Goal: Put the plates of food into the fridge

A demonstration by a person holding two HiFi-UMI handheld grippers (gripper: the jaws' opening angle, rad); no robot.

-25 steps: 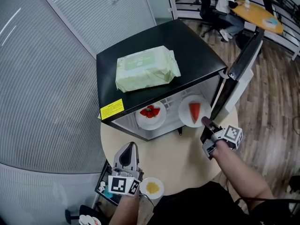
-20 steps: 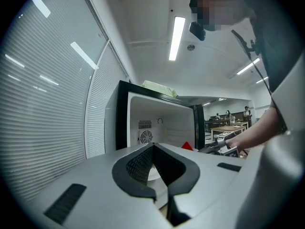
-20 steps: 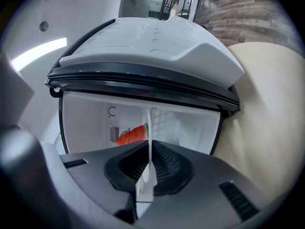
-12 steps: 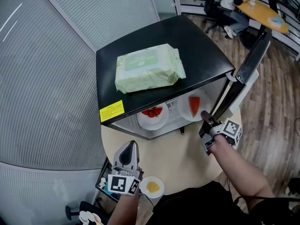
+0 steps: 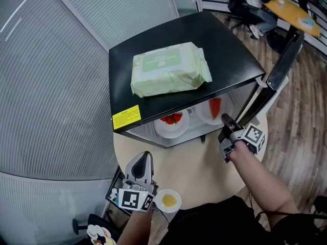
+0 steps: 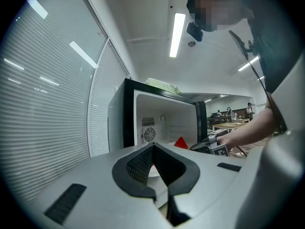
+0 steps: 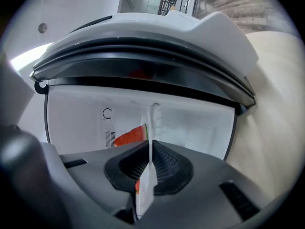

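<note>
A black mini fridge (image 5: 204, 40) stands open on a round table (image 5: 194, 162). Inside it on the left lies a white plate of strawberries (image 5: 172, 122). My right gripper (image 5: 225, 120) is shut on the rim of a white plate with a watermelon slice (image 5: 214, 107), which sits partly inside the fridge mouth. The right gripper view shows that plate edge-on (image 7: 151, 128) between the jaws, the red slice (image 7: 131, 136) behind. My left gripper (image 5: 143, 158) hangs level at the table's near edge, shut on nothing, beside a plate of yellow food (image 5: 168, 200).
A green pack of wipes (image 5: 168, 68) lies on the fridge top. The fridge door (image 5: 278, 75) swings out to the right, close to my right arm. A slatted glass wall runs along the left. A person sits at an orange table (image 5: 294, 11) far back right.
My right gripper has carried the watermelon plate deeper into the fridge, so more of it is hidden under the fridge top. The left gripper has stayed put.
</note>
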